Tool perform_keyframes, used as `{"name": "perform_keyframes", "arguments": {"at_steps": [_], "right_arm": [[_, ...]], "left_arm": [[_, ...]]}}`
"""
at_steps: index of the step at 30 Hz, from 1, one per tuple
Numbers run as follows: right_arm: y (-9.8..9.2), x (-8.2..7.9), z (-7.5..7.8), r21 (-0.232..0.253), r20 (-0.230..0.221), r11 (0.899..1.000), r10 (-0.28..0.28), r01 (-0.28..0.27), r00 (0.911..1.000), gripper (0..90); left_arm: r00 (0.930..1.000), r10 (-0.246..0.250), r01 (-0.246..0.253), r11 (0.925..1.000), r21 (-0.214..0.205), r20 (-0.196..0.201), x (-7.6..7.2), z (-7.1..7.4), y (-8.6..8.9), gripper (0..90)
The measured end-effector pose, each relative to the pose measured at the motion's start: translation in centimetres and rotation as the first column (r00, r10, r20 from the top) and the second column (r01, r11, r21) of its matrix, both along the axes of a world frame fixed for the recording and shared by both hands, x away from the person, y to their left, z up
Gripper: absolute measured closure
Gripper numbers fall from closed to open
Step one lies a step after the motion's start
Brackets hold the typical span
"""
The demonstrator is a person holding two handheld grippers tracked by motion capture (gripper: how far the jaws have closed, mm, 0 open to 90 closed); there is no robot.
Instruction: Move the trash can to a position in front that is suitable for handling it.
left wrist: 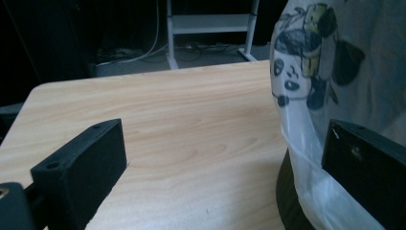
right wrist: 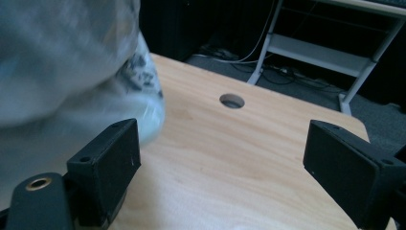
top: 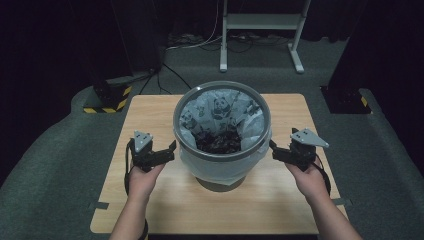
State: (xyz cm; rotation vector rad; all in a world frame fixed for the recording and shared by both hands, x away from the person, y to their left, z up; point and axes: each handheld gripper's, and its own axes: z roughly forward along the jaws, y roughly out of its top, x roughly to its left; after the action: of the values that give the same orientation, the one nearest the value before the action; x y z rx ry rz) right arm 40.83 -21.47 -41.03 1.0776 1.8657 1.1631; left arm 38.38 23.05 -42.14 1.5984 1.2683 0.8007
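approach step: i bring left hand-held gripper (top: 169,151) and right hand-held gripper (top: 278,151), both wide open and empty, beside panda-print plastic liner (top: 220,167) overhanging grey round bin (top: 222,86) on wooden counter (top: 150,115); next, i judge, pinch liner edge each side.

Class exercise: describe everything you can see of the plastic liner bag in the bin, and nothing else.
The liner bag is thin, pale, translucent plastic printed with cartoon pandas. It lines a round grey bin standing upright mid-table, and its top is folded out over the rim, hanging as a wrinkled skirt down the outside. Dark rubbish lies in its bottom. The left gripper and right gripper sit at either side with jaws open; in the left gripper view one jaw is against the skirt, and whether the right touches is unclear.
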Motion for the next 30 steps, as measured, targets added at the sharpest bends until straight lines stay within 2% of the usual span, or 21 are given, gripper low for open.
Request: {"name": "perform_keyframes", "arguments": {"at_steps": [4,9,14,18,21,24,30], "right_arm": [[0.1,1.1,0.7,0.049,0.012,0.998,-0.032,0.031,0.9994,12.6],[0.6,1.8,1.1,0.066,0.028,0.996,-0.059,0.057,0.9979,12.7],[1.7,2.5,0.5,0.052,-0.004,0.998,-0.047,0.047,0.9989,12.7],[2.7,2.6,0.0,0.045,-0.016,0.999,-0.020,0.020,0.9997,12.7],[3.1,2.6,-0.2,0.032,-0.015,0.999,-0.003,0.004,0.9999,12.7],[3.3,2.4,-0.4,0.029,-0.016,1.000,0.008,-0.007,0.9998,13.3],[3.4,2.1,-0.6,0.044,-0.023,0.999,0.014,-0.013,0.9997,18.7]], "left_arm": [[0.9999,0.008,-0.008,1.0000,-0.005,0.008,0.8,0.3,-0.1,1.4],[1.0000,-0.002,0.002,1.0000,-0.001,0.009,1.3,0.2,-0.7,1.4],[0.9992,-0.033,0.032,0.9991,0.027,0.021,1.3,0.2,-1.4,1.7],[0.9985,-0.051,0.050,0.9984,0.024,0.021,1.3,0.2,-1.7,1.9],[0.9978,-0.058,0.058,0.9982,0.017,0.032,1.2,0.2,-1.9,2.7],[0.9974,-0.067,0.067,0.9977,0.005,0.026,1.2,0.2,-1.8,4.0],[0.9957,-0.092,0.093,0.9952,-0.031,0.010,1.2,0.2,-1.8,13.3]]}}
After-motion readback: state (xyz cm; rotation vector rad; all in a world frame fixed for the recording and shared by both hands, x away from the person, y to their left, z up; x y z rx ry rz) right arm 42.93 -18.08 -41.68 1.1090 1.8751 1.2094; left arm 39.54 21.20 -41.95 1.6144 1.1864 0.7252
